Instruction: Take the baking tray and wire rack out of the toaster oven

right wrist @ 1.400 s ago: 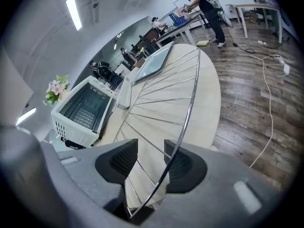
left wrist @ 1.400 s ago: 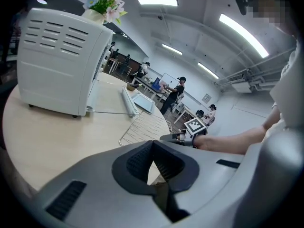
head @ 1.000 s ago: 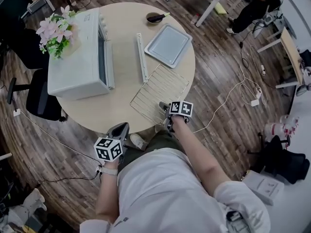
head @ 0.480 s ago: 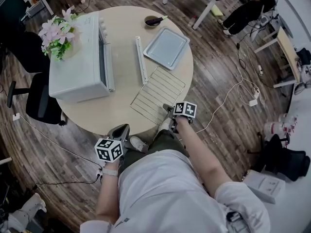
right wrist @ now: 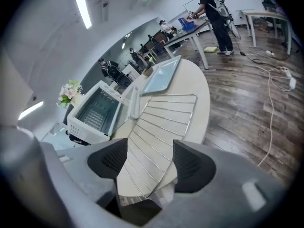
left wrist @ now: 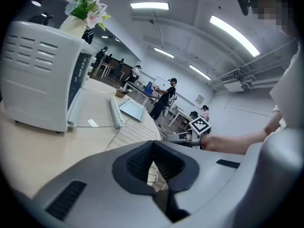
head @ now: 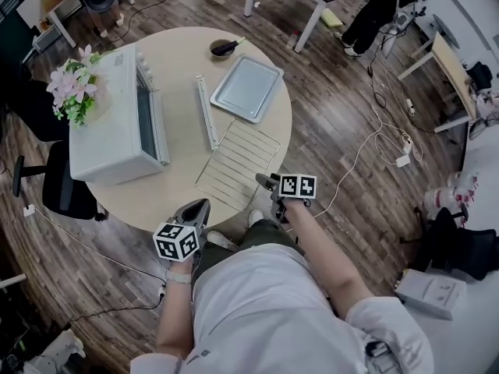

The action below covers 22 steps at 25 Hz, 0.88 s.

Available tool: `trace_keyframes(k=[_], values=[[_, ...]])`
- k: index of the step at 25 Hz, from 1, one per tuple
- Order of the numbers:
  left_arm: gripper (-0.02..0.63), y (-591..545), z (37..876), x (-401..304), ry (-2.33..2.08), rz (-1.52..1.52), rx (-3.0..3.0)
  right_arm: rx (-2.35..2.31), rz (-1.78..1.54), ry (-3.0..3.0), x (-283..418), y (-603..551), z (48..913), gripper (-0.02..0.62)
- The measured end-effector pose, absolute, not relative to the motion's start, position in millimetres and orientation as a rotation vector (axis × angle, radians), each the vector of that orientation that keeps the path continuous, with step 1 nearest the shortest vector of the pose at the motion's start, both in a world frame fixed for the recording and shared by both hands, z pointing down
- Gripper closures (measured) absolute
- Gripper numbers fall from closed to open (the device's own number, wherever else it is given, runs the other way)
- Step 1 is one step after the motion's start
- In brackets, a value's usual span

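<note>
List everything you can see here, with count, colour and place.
table: one, beige, centre.
toaster oven: one, white, door open, table's left.
flowers: one bunch, pink, on the oven.
baking tray: one, silver, table's far right.
wire rack: one, metal, table's near right.
bowl: one, dark, table's far edge.
chair: one, black, left of table.
person: one, dark clothes, at the far desk.
left gripper: one, grey, shut, empty.
right gripper: one, grey, jaws just opened, gripping nothing, beside the rack.

claw (right wrist: pixel 149 161) just opened, clear of wire rack (right wrist: pixel 161 121)
</note>
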<state>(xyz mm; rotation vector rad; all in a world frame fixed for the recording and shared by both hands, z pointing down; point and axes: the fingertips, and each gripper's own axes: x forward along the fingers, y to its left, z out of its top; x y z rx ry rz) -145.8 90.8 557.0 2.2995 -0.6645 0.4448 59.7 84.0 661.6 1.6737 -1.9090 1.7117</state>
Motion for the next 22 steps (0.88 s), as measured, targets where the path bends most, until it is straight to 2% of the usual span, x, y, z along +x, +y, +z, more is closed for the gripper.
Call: trace_keyframes(k=[3,8,22], values=[[0.607,82.8,544.2,-124.8,-0.647,0.443,2.334,1.674,1.683,-2.038,66.2,79.8,633.2,0.324],[0.606,68.4,520.5,-93.6,-0.630,0.436,2.401,1.723,1.551,-2.180,85.3,75.6,587.9,0.427],[0.607,48.0,438.3,-37.1,-0.594,0.383,2.633,1.821,0.979,-2.452,115.5,87.9,457.3,0.572]])
